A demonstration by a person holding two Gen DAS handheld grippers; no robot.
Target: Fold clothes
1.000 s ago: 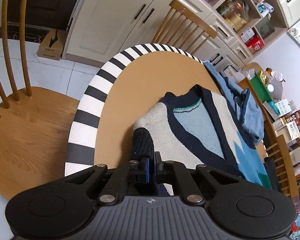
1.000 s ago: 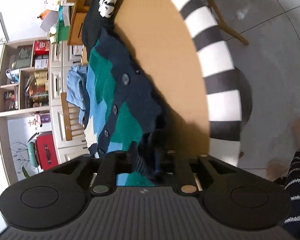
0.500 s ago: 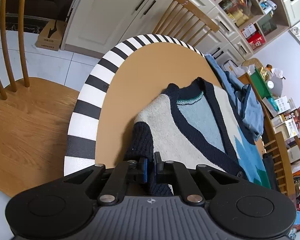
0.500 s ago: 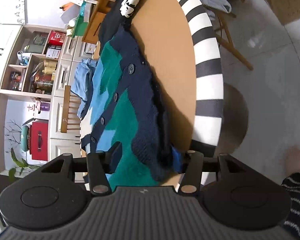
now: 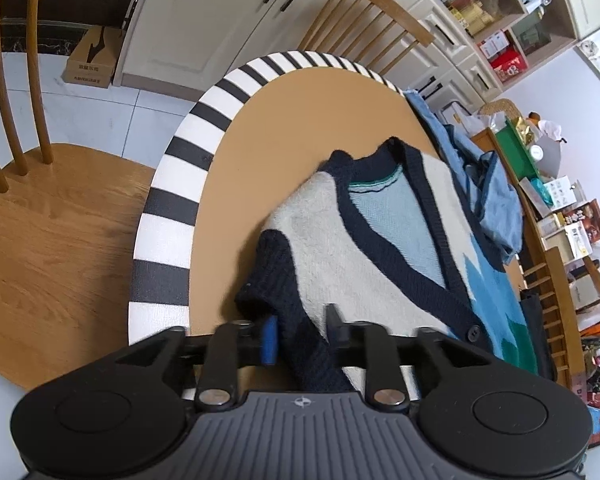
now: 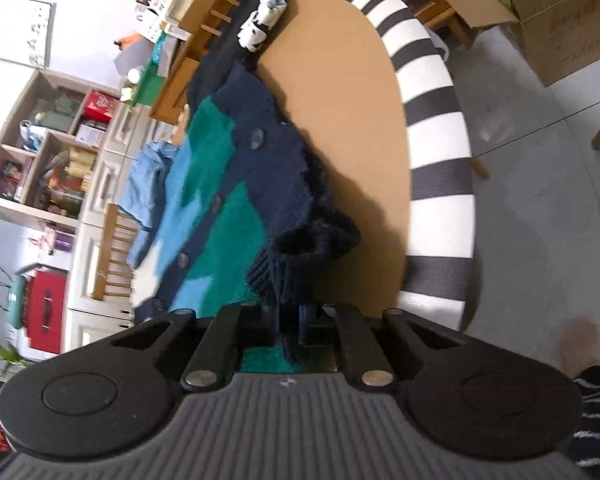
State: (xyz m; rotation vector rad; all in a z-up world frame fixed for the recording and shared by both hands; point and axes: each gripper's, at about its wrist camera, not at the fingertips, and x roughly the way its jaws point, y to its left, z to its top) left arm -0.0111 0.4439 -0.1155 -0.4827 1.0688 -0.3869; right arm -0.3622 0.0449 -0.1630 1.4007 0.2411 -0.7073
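Observation:
A knitted cardigan (image 5: pixel 380 248) in cream, light blue, teal and navy lies on the tan oval table (image 5: pixel 260 128). My left gripper (image 5: pixel 300 332) is at the near edge and its jaws are opening. The navy sleeve (image 5: pixel 284 280) lies loosely between them, and the pads do not press on it. In the right wrist view the buttoned teal and navy part of the cardigan (image 6: pixel 228 216) is spread over the table (image 6: pixel 340 80). My right gripper (image 6: pixel 294 320) is shut on a bunched navy fold (image 6: pixel 308 248) at the cardigan's near edge.
The table has a black-and-white striped rim (image 5: pixel 160 208). A blue denim garment (image 5: pixel 496 200) lies at its far side, and a small black-and-white bundle (image 6: pixel 260 20) at its far end. Wooden chairs (image 5: pixel 52 240) and cabinets stand around. A person's foot (image 6: pixel 584 344) is on the floor.
The left jaws, shut on the navy sleeve before, now stand apart. The right jaws, wide around the cardigan's edge before, have closed on the navy fold and shifted sideways.

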